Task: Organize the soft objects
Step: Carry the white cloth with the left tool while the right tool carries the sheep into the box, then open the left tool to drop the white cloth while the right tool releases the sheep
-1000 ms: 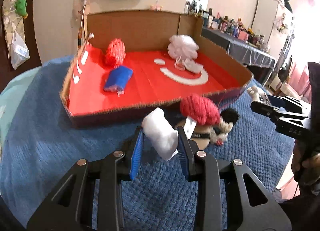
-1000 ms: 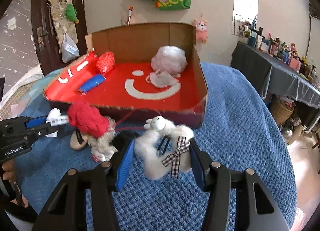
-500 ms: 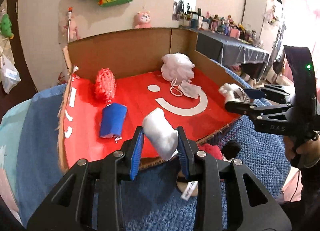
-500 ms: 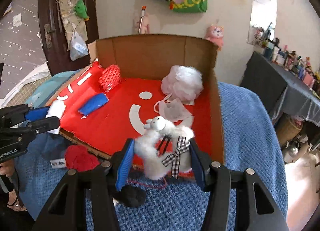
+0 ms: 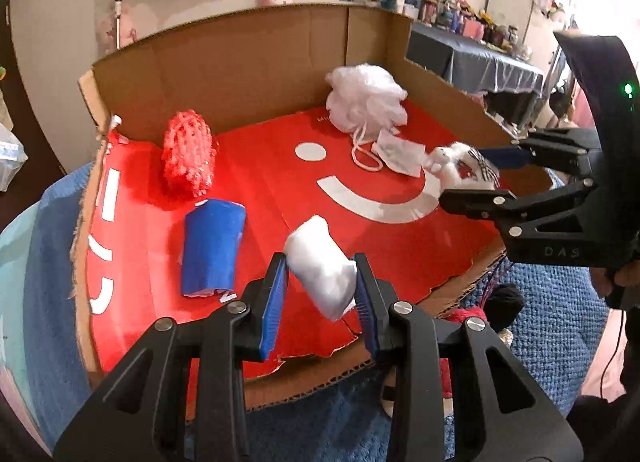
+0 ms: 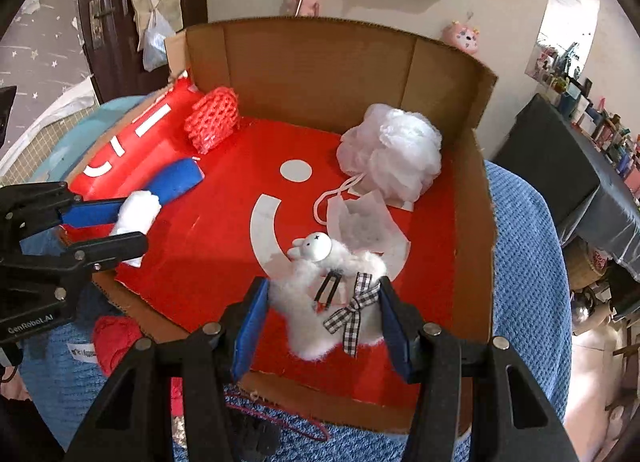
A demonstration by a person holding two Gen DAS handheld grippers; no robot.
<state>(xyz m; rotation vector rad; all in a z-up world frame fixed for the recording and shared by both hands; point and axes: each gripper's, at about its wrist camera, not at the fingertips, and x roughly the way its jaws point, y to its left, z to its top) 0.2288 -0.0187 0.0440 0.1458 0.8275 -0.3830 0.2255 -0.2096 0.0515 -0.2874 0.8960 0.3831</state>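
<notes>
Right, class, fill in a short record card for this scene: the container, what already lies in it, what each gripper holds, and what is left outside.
container: cardboard box with red floor, on a blue blanket
inside: white bath pouf, red mesh sponge, blue roll
left gripper: shut on white pouch, over the box
right gripper: shut on fluffy white toy with checked bow
outside: red yarn item

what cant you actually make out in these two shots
- Red yarn item, right wrist view: largely hidden behind the box wall and gripper frame; its label's print is too small.
- Black object, left wrist view: mostly behind the box corner.
- Shelf clutter, left wrist view: too small to identify.
</notes>
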